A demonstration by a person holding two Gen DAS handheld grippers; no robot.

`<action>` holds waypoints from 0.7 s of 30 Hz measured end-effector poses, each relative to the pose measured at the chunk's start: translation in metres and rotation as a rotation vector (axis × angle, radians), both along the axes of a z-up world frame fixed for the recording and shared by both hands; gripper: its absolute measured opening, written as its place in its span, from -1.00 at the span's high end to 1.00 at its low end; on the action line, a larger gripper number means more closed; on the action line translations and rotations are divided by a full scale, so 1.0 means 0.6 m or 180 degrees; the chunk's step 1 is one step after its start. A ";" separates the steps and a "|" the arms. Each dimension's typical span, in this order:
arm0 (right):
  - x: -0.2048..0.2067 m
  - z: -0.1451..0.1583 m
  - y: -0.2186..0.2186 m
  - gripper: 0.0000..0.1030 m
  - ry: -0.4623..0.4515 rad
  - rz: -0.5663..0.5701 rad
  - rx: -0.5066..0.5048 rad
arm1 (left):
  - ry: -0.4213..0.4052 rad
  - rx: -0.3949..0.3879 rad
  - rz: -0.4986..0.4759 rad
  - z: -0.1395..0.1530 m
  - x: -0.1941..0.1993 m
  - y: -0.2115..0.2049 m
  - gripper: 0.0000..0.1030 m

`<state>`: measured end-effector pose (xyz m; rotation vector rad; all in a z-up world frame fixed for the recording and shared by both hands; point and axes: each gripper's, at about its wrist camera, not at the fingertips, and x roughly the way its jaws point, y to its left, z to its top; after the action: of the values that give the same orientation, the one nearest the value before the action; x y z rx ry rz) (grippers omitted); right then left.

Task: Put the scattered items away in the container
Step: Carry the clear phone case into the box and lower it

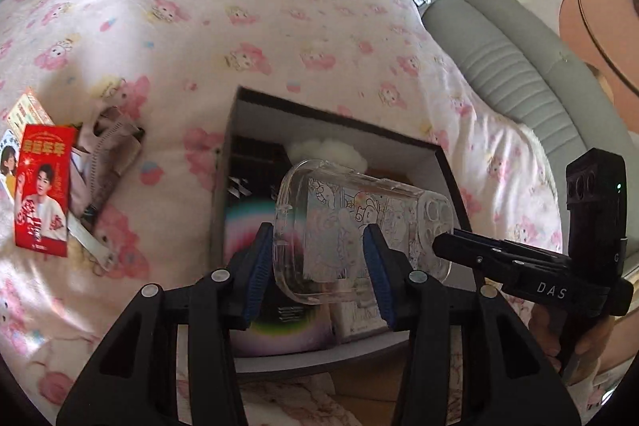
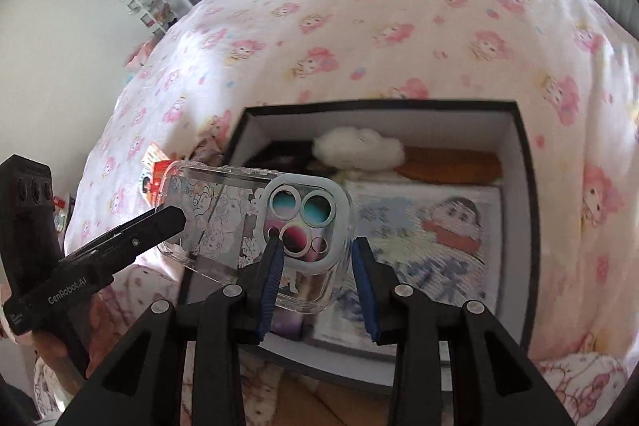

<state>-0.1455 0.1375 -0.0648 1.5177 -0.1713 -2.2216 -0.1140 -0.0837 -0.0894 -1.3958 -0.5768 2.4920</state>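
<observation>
- A clear phone case [image 1: 361,226] is being held over the open box [image 1: 451,162] on the bed [image 1: 239,26], one end in each pair of tongs.
- Left tongs [image 1: 317,262] are being kept clenched across the plain end of the case; both blue pads appear to be pressing its sides.
- Right tongs [image 2: 317,276] are at the camera-cutout end: the left pad is touching the case, but a gap is showing at the right pad, so whether they are clenched cannot be told.
- Step in hand, as judged: the case is being lowered into the box. It is best kept level and brought clear of the rim, then both tongs released together.
- Box floor is already being taken up by a printed booklet [image 2: 423,246], a white fluffy piece [image 2: 357,144] at the far wall and dark items on the left; open room is on top of the booklet.
- Near rim [image 2: 319,362] is sitting just below the tongs; snagging there is the likely risk.
- A red packet [image 1: 44,186] and a crumpled mask [image 1: 112,154] are still lying on the bed, well left of the box.
</observation>
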 end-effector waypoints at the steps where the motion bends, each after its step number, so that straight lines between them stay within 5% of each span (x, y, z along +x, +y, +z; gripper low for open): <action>1: 0.004 -0.014 0.019 0.38 -0.0053 -0.0052 0.0032 | -0.0051 -0.0035 -0.0043 -0.015 0.001 0.021 0.13; 9: 0.023 -0.091 0.087 0.37 -0.0256 -0.0257 0.0242 | -0.0415 -0.0347 -0.0341 -0.075 -0.018 0.106 0.12; 21: 0.011 -0.126 0.069 0.34 -0.0226 -0.0196 0.0633 | -0.0806 -0.0257 -0.0458 -0.117 -0.026 0.110 0.09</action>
<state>-0.1388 0.1787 -0.1405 1.7184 -0.0188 -2.2913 -0.1294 -0.0175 -0.1597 -1.7334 -0.4084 2.2665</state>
